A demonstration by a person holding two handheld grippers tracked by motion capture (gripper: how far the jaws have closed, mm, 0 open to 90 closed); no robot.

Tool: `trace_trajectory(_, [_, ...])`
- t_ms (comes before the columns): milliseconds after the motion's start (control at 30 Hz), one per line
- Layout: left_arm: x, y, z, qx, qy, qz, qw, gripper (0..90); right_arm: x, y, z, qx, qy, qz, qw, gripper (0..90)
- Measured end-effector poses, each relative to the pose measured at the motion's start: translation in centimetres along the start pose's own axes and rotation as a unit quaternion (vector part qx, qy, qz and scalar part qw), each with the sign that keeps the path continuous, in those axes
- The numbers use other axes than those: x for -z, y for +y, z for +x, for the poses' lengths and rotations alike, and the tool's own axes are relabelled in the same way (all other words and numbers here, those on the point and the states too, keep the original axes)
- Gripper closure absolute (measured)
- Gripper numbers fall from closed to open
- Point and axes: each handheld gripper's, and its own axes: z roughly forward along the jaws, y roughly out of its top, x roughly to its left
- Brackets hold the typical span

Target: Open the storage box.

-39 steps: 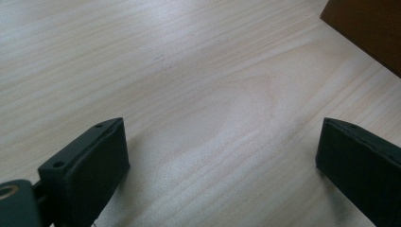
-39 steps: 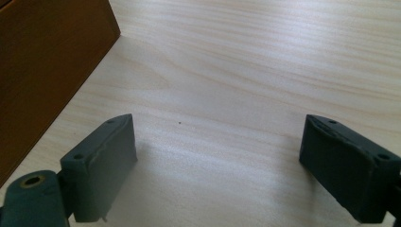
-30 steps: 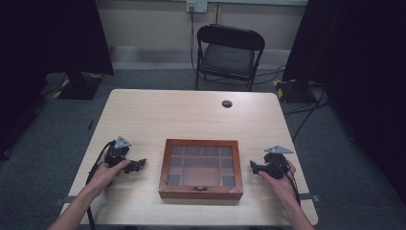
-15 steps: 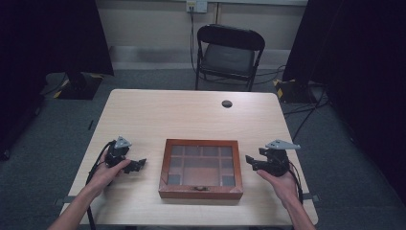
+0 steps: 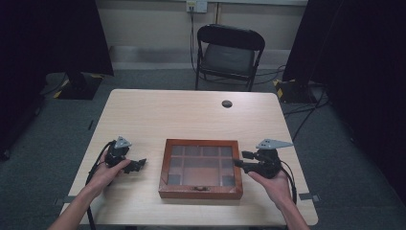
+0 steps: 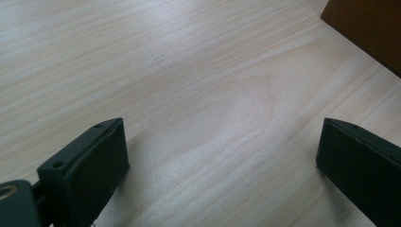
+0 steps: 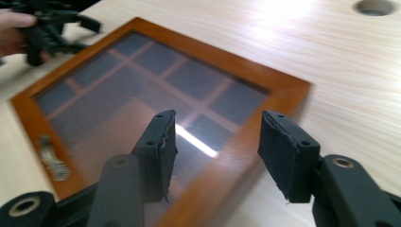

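Overhead cam fwd-down; gripper cams close, table-level.

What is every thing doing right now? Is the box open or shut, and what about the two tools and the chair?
Wooden box: lid shut, lying flat on the table, latch at its front edge.
Left tool: open, nothing between its jaws, low over bare table.
Right tool: jaws partly open and just been closing, nothing between them, raised over the box's right edge.
Folding chair: unfolded, empty, behind the table.

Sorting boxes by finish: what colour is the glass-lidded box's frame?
Reddish-brown wood on the box frame, clearest in the right gripper view.
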Motion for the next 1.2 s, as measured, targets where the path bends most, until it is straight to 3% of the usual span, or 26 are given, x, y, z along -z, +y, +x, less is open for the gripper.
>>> trace_trajectory(267, [0.0, 0.0, 0.0, 0.000, 0.000, 0.000, 1.0000, 2.3, -1.2, 1.0, 2.8, 0.016, 0.067, 0.010, 0.9976, 51.4])
trace_trajectory(567, [0.0, 0.0, 0.0, 0.000, 0.000, 0.000, 1.0000, 2.2, -2.4, 2.7, 5.0, 0.030, 0.101, 0.020, 0.9942, 52.9])
trace_trajectory(833, [0.0, 0.0, 0.0, -0.001, -0.001, 0.002, 1.0000, 2.0, -3.8, 3.1, 7.0, 0.043, 0.147, 0.035, 0.9875, 59.2])
trace_trajectory(867, [0.0, 0.0, 0.1, -0.001, -0.001, 0.001, 1.0000, 2.0, -4.1, 2.8, 7.4, 0.060, 0.152, 0.045, 0.9855, 64.4])
trace_trajectory(900, [0.0, 0.0, 0.1, -0.001, -0.001, 0.002, 1.0000, 2.0, -4.3, 2.7, 7.6, 0.061, 0.161, 0.049, 0.9838, 65.0])
trace_trajectory(967, [0.0, 0.0, 0.1, -0.001, -0.001, 0.001, 1.0000, 2.0, -4.5, 2.5, 7.8, 0.064, 0.164, 0.053, 0.9830, 66.1])
trace_trajectory(1067, [0.0, 0.0, 0.0, 0.000, -0.001, 0.001, 1.0000, 2.0, -5.5, 1.7, 8.4, 0.080, 0.176, 0.075, 0.9782, 70.9])
trace_trajectory(1200, [0.0, 0.0, 0.1, 0.001, -0.003, 0.001, 1.0000, 1.9, -6.1, 1.0, 8.6, 0.088, 0.179, 0.089, 0.9759, 74.1])
